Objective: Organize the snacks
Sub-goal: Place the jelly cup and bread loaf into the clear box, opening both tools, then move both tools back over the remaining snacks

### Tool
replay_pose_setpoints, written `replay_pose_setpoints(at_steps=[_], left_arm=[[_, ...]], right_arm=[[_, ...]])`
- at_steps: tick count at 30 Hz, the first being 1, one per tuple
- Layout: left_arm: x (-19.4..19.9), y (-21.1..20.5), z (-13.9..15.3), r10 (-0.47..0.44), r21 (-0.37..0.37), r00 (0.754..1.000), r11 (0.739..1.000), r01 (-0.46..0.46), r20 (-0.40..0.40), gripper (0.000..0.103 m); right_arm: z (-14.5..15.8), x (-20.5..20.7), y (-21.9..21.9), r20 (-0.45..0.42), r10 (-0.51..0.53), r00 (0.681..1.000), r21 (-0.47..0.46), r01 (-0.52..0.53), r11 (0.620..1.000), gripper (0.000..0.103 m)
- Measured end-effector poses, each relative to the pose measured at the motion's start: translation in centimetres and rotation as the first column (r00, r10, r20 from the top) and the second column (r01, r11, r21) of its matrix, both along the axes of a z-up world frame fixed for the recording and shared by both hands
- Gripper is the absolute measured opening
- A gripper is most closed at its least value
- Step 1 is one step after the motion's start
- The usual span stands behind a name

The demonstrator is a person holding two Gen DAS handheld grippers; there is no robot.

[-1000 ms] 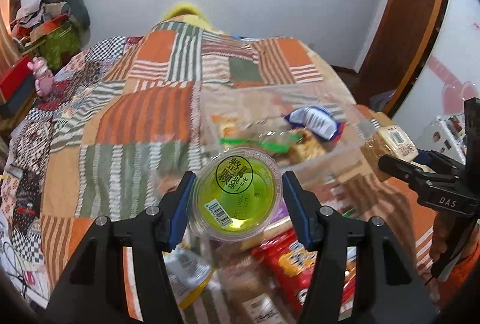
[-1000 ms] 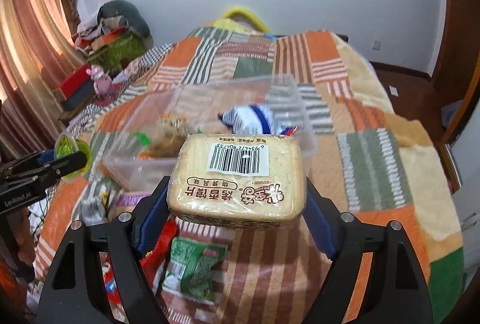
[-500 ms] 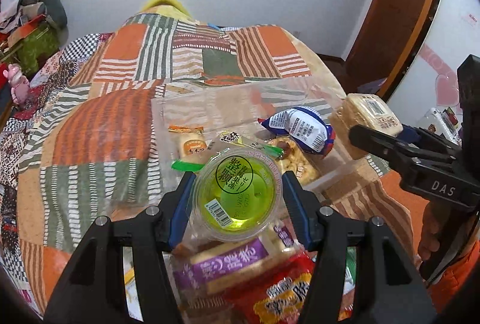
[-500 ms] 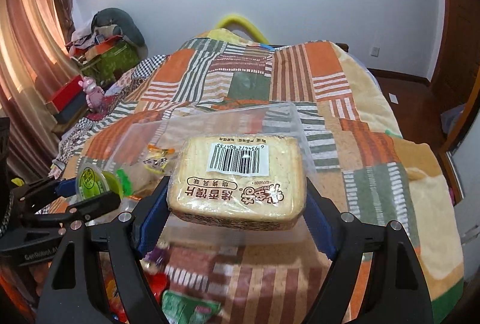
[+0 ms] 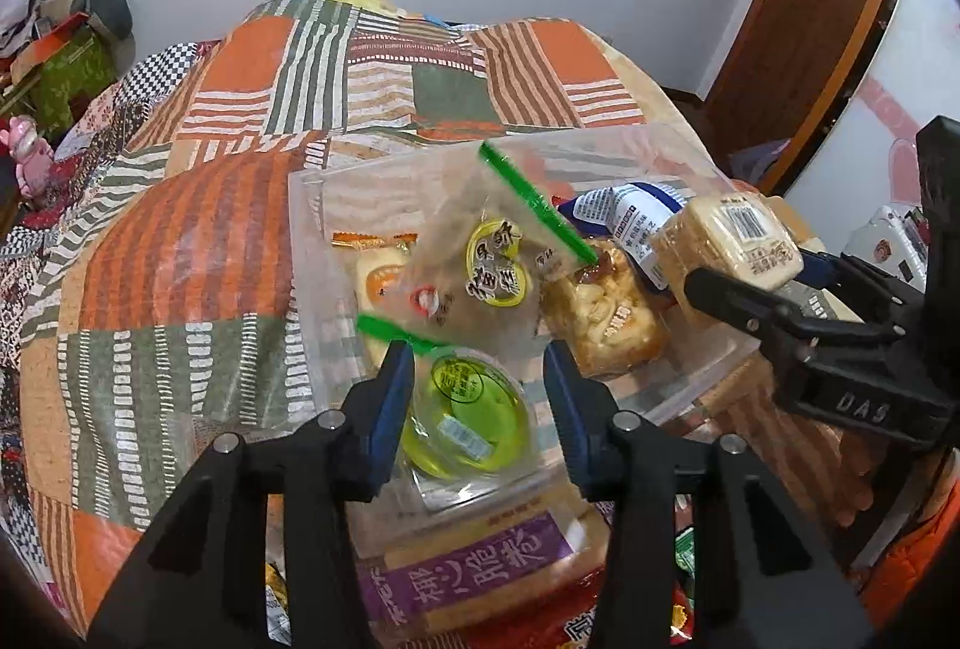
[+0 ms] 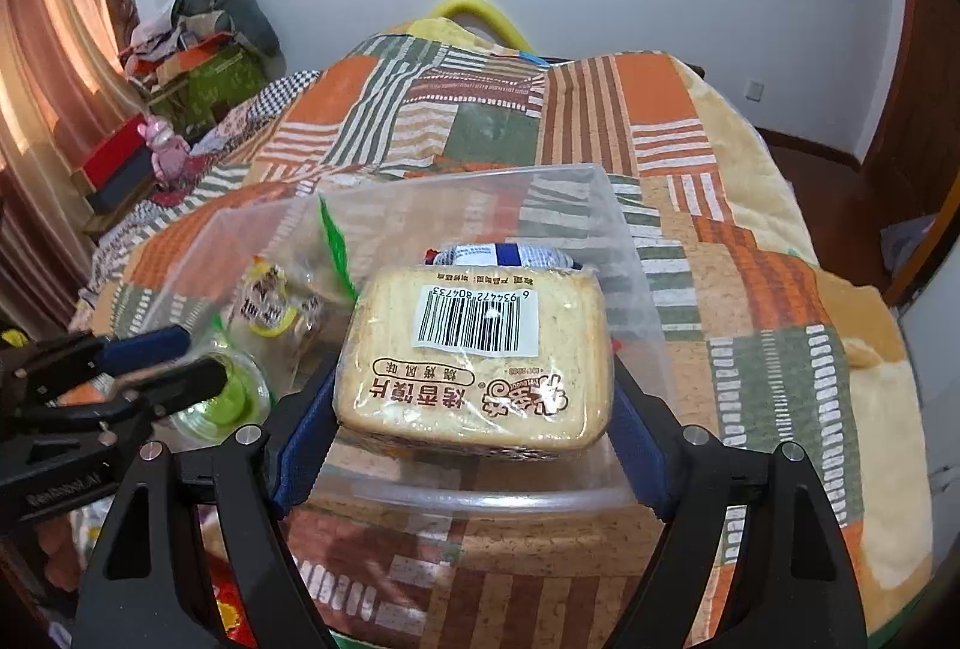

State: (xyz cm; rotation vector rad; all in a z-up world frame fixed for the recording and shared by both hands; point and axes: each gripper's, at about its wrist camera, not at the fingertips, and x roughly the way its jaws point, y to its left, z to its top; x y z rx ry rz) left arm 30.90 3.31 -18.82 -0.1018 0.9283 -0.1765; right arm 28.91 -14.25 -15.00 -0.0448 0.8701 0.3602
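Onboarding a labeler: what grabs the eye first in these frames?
The wrapped bread, barcode up, clamped in the right gripper over the near rim of the clear bin. Then the green jelly cup, lying in the bin's near corner between the open left gripper's fingers.

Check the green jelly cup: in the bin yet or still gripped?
In, released. The green jelly cup lies tipped in the clear bin's near corner; the left claw is open, pads apart on either side of it.
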Motion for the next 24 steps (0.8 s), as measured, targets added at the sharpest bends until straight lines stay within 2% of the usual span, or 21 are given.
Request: replay_pose_setpoints(at_steps=[4,9,14,24], left_arm=[[-0.2,0.2,0.1,0.007,0.0,1.0,1.0,-0.007,-0.003,0.045],[-1.1,0.4,0.7,0.008,-0.02,1.0,1.0,-0.008,-0.015,0.046],[-3.2,0.7,2.7,0.014,0.008,0.999,1.0,-0.014,0.037,0.059],[-7.9,3.1,6.1,0.05,0.049,0.993,0.997,-0.056,0.103,0.071]], right_arm=[[-0.1,-0.2,0.3,-0.002,0.007,1.0,-0.041,-0.007,0.999,0.082],[0.5,-0.6,-0.5,-0.01,0.009,1.0,-0.017,-0.01,1.0,0.082],[1.5,-1.6,-1.4,-0.024,0.013,1.0,0.021,-0.013,1.0,0.082],[3.2,-5.3,-1.6,-0.012,0.034,0.999,0.055,-0.033,0.998,0.082]])
